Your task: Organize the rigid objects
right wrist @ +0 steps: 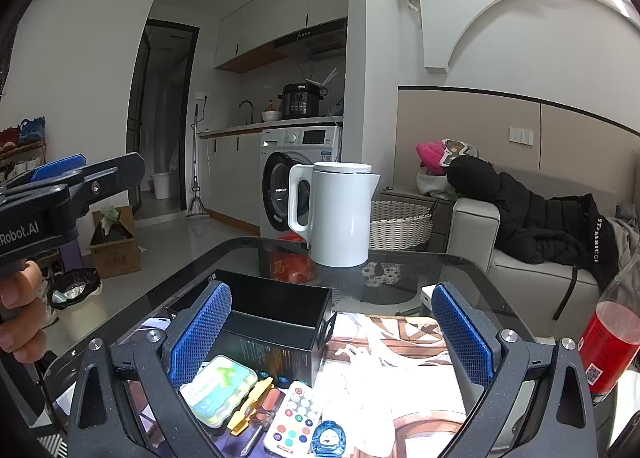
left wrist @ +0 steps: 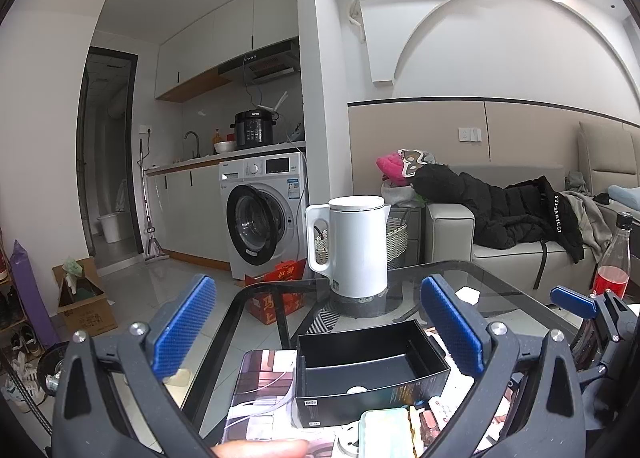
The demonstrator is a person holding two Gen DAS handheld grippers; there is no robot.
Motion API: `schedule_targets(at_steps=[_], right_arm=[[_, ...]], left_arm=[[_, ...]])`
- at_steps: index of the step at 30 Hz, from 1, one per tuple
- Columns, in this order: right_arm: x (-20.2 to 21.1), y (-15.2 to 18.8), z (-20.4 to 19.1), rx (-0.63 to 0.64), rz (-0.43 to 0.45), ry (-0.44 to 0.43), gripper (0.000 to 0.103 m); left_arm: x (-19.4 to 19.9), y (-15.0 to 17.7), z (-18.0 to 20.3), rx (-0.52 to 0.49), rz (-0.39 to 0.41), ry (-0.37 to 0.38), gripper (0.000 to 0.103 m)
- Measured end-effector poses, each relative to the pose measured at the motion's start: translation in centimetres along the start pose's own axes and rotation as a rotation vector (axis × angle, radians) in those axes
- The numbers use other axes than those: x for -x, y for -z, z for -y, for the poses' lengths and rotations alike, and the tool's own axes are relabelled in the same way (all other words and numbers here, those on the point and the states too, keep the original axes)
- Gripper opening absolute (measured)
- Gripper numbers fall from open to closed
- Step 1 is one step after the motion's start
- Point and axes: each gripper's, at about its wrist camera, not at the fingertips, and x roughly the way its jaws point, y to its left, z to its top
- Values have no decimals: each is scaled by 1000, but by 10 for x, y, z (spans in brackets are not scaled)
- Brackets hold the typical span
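Note:
A black open-topped box (right wrist: pixel 276 322) stands empty on the glass table (right wrist: pixel 400 270). In front of it lie a mint-green case (right wrist: pixel 220 390), a yellow-handled screwdriver (right wrist: pixel 250 404), a white remote with coloured buttons (right wrist: pixel 294 416) and a small blue bottle (right wrist: pixel 328 438). My right gripper (right wrist: pixel 331 332) hovers open above them, holding nothing. My left gripper (left wrist: pixel 318 330) is open and empty too, held over the black box (left wrist: pixel 368 366) with the mint-green case (left wrist: pixel 384 430) below it. From the right wrist, the left gripper appears as a blue pad (right wrist: pixel 60 166) at the far left, with a hand (right wrist: pixel 20 298) gripping its handle.
A white kettle (right wrist: pixel 340 214) stands at the far side of the table. A bottle of red drink (right wrist: pixel 612 346) is at the right edge. A printed mat (right wrist: pixel 400 342) covers the near part of the glass. Beyond are a sofa with clothes, a wicker basket and a washing machine.

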Motion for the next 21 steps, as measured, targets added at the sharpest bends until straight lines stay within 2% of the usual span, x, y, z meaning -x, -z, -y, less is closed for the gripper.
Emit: schedule_targets(at_steps=[21], right_arm=[[1,-1,-1,7,7,1,102]], left_arm=[[-1,0,-1,0,11,1,103]])
